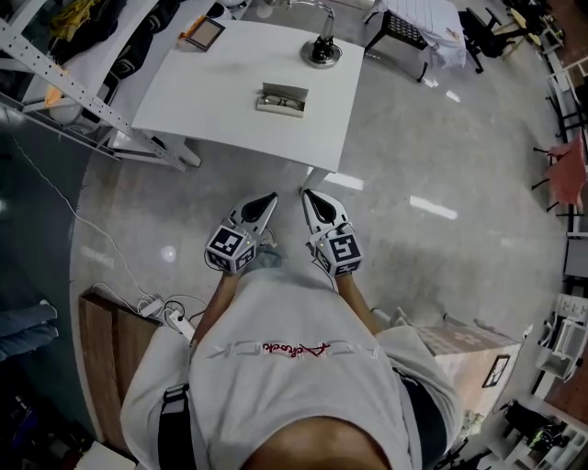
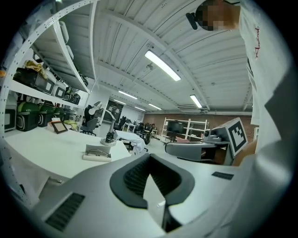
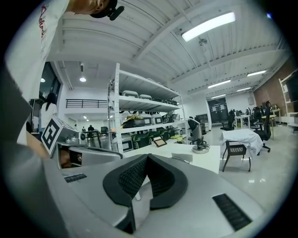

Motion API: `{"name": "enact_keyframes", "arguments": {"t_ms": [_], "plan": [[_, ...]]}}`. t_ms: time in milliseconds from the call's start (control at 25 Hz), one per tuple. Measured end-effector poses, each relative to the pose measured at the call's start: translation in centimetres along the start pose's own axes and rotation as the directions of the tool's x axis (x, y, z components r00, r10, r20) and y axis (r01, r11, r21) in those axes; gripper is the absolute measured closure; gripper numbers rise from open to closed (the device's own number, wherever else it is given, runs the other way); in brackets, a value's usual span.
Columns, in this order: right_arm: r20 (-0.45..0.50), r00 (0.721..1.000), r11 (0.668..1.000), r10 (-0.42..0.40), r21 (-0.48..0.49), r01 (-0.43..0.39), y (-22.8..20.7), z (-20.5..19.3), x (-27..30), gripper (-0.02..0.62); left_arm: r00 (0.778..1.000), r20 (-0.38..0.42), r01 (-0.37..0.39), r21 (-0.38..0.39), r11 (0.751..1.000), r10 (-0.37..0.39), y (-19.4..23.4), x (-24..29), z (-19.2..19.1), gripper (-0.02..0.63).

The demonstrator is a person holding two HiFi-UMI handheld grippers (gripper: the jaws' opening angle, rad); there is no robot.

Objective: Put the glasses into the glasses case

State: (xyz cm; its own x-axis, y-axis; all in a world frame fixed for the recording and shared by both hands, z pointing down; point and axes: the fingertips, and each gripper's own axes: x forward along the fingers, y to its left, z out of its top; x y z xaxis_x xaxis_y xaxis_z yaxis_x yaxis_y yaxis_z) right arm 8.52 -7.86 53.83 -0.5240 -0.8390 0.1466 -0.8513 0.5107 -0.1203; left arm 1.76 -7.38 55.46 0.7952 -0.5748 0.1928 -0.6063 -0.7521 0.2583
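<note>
An open pale glasses case (image 1: pixel 281 98) stands near the middle of the white table (image 1: pixel 211 101), its lid upright. Thin-framed glasses (image 2: pixel 98 151) rest on its lower half. Both grippers are held close to the person's body, over the floor and well short of the table's near edge. My left gripper (image 1: pixel 269 198) and my right gripper (image 1: pixel 308 194) sit side by side, pointing at the table. Each is shut with nothing between its jaws. From the left gripper (image 2: pixel 149 158) the case (image 2: pixel 98 152) lies ahead to the left. From the right gripper (image 3: pixel 147 158), it (image 3: pixel 182 159) shows just beyond the fingertips, far off.
A round lamp base (image 1: pixel 322 52) and a small framed picture (image 1: pixel 204 34) stand at the table's far side. A metal shelf rack (image 1: pixel 55 73) runs along the left. A chair (image 1: pixel 404 27) is behind the table. A cardboard box (image 1: pixel 469 353) and a power strip (image 1: pixel 170 317) lie on the floor.
</note>
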Motion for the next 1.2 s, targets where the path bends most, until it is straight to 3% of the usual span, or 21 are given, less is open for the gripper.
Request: {"name": "enact_keyframes", "arguments": {"t_ms": [440, 800, 1200], "plan": [[0.011, 1.000, 1.000, -0.001, 0.004, 0.000, 2.5, -2.0, -8.3, 0.583, 1.000, 0.010, -0.019, 0.026, 0.999, 0.019, -7.7, -3.8, -2.6, 0.581], [0.030, 1.000, 1.000, -0.008, 0.001, 0.008, 5.7, -3.3, -14.2, 0.584, 0.999, 0.032, -0.043, 0.088, 0.995, 0.040, -11.6, -7.6, -3.1, 0.581], [0.035, 0.999, 1.000, -0.012, -0.019, 0.013, 7.9, -4.4, -17.9, 0.584, 0.999, 0.023, -0.035, 0.091, 0.995, 0.033, -15.1, -9.8, -5.1, 0.581]]}}
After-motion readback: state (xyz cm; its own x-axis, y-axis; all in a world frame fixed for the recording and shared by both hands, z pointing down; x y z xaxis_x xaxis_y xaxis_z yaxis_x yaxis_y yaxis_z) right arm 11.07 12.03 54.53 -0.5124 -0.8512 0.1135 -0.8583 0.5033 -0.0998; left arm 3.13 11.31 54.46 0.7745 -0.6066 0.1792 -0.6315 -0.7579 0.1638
